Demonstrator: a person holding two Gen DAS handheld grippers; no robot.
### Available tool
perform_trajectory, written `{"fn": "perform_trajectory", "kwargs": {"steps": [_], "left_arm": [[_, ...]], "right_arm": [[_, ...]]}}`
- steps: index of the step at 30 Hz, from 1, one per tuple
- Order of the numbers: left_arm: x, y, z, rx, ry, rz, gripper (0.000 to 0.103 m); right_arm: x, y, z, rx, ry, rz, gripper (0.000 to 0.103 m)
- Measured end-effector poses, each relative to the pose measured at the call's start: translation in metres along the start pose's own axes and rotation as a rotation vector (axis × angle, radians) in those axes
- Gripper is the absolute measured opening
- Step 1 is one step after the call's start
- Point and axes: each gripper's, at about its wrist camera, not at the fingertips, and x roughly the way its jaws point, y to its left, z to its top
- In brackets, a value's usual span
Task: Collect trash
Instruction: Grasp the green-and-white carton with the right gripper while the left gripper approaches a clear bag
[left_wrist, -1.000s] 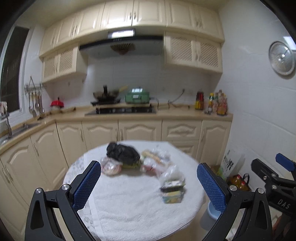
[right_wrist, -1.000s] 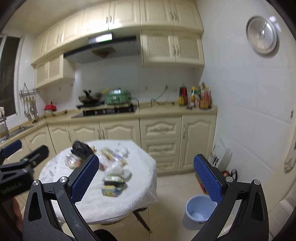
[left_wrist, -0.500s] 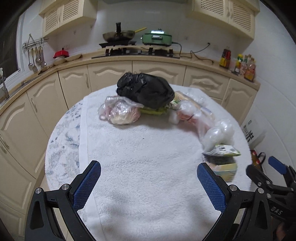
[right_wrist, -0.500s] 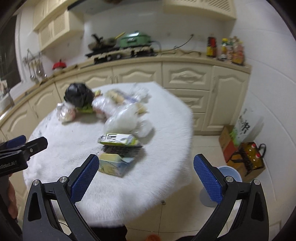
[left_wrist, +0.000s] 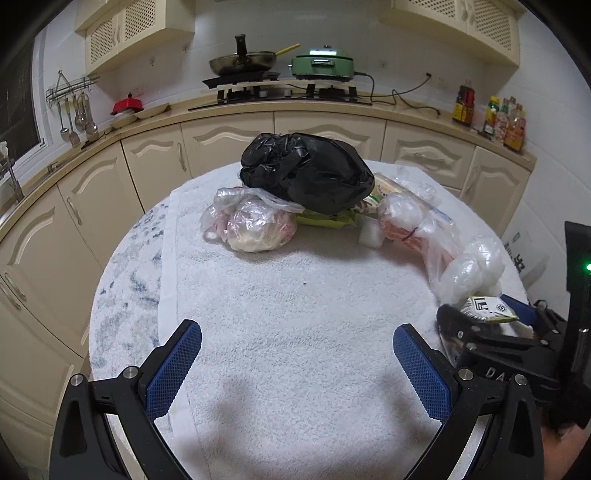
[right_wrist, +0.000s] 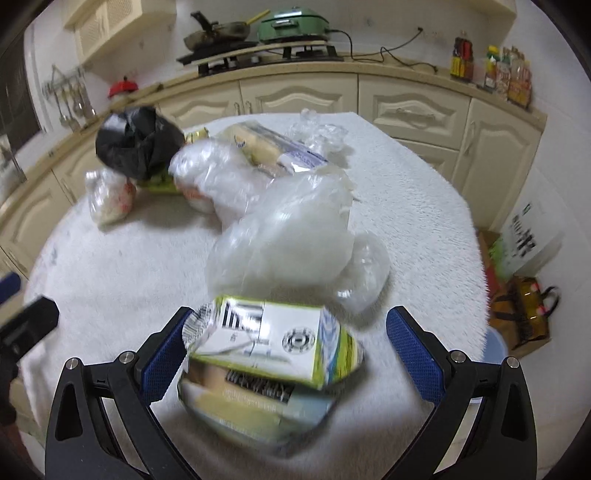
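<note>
Trash lies on a round table under a white towel (left_wrist: 295, 295): a black bag (left_wrist: 306, 171), a clear bag with pinkish contents (left_wrist: 255, 225), and crumpled clear bags (left_wrist: 469, 266). My left gripper (left_wrist: 297, 354) is open over bare towel, holding nothing. In the right wrist view, a green-and-white carton (right_wrist: 273, 339) lies on a flattened pack (right_wrist: 255, 410) near the table's edge. My right gripper (right_wrist: 290, 350) is open, one finger on each side of the carton, the left finger close against it. A large clear bag (right_wrist: 291, 240) sits just behind it.
A blue bin (right_wrist: 495, 343) stands on the floor right of the table, beside a brown bag (right_wrist: 524, 306) and boxes. Cream cabinets and a counter (left_wrist: 295, 107) with a stove, a wok and a green pot curve behind the table. Bottles (left_wrist: 491, 114) stand at the counter's right end.
Both grippers have come down and closer to the table. The right one now has the carton between its open fingers; the left hangs low over the towel.
</note>
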Motion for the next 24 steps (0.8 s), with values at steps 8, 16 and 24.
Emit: {"fn": "perform_trajectory", "kwargs": {"steps": [8,16,24], "left_arm": [[0.007,-0.025,0.006,0.035,0.008,-0.049,0.102],[0.024,-0.082,0.023,0.112,0.036,-0.130,0.102],[0.067,-0.119,0.037,0.164,0.073,-0.134,0.102]], "right_arm": [[-0.014,-0.033,-0.007,0.073,-0.059,0.150,0.054],[-0.032,-0.066,-0.025,0.167,-0.149,0.232,0.040],[-0.051,-0.105,-0.029,0.241,-0.226,0.228,0.040]]}}
